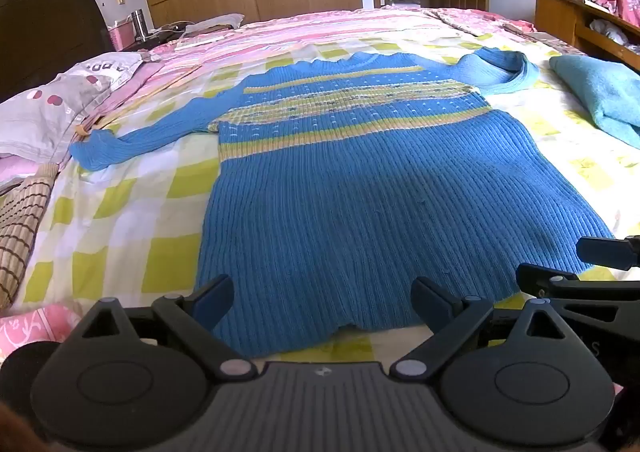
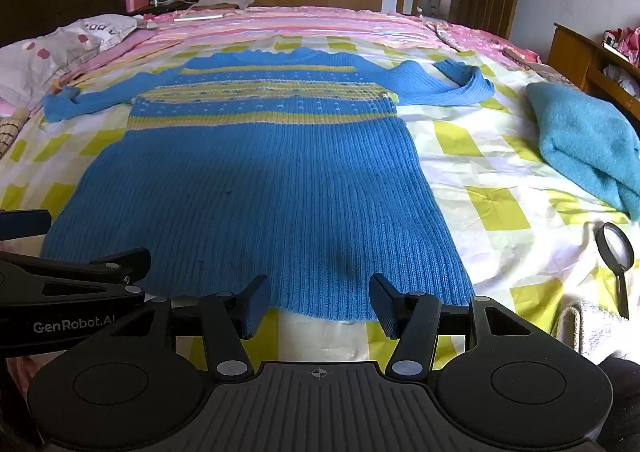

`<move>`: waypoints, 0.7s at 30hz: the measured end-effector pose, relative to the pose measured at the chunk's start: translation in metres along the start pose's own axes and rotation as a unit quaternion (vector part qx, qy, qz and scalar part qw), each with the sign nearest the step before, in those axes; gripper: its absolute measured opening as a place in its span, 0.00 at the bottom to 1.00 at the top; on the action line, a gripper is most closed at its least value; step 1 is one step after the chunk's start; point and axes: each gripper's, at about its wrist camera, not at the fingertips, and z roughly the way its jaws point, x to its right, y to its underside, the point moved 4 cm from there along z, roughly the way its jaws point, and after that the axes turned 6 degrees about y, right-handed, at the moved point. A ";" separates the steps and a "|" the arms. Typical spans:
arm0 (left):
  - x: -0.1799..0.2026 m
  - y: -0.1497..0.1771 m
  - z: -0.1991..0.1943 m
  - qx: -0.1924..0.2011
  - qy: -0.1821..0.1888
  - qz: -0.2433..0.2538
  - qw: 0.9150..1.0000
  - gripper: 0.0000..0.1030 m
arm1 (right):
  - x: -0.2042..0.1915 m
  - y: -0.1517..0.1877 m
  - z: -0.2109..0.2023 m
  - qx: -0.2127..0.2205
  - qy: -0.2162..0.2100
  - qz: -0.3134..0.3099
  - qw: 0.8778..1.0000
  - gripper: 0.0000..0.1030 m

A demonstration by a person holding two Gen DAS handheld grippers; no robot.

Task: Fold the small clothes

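A blue ribbed knit sweater (image 1: 360, 188) (image 2: 256, 180) with yellow patterned bands lies spread flat on the checked bedsheet (image 1: 120, 220), hem toward me and both sleeves stretched out sideways. My left gripper (image 1: 322, 302) hangs wide open just above the hem, with nothing between its fingers. My right gripper (image 2: 318, 306) is open too, its fingertips over the hem's lower edge, holding nothing. The right gripper's fingers (image 1: 600, 252) show at the right edge of the left wrist view, and the left gripper's fingers (image 2: 100, 256) at the left edge of the right wrist view.
A teal folded cloth (image 2: 588, 144) (image 1: 600, 96) lies on the bed to the right. A magnifying glass (image 2: 616, 252) and a white towel (image 2: 592, 332) sit at the near right. Pillows (image 1: 60, 100) and a striped brown garment (image 1: 20, 236) line the left side.
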 end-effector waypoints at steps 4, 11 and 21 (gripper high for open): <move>0.000 0.000 0.000 -0.002 0.001 0.000 1.000 0.97 | 0.000 0.000 0.000 0.000 0.000 0.000 1.000 0.53; 0.001 0.002 0.004 -0.007 0.006 -0.005 1.000 0.97 | -0.001 0.000 0.000 0.001 0.001 -0.001 1.000 0.53; 0.000 0.001 0.000 0.000 0.007 -0.004 1.000 0.96 | -0.002 0.003 -0.003 0.010 0.006 -0.007 1.000 0.53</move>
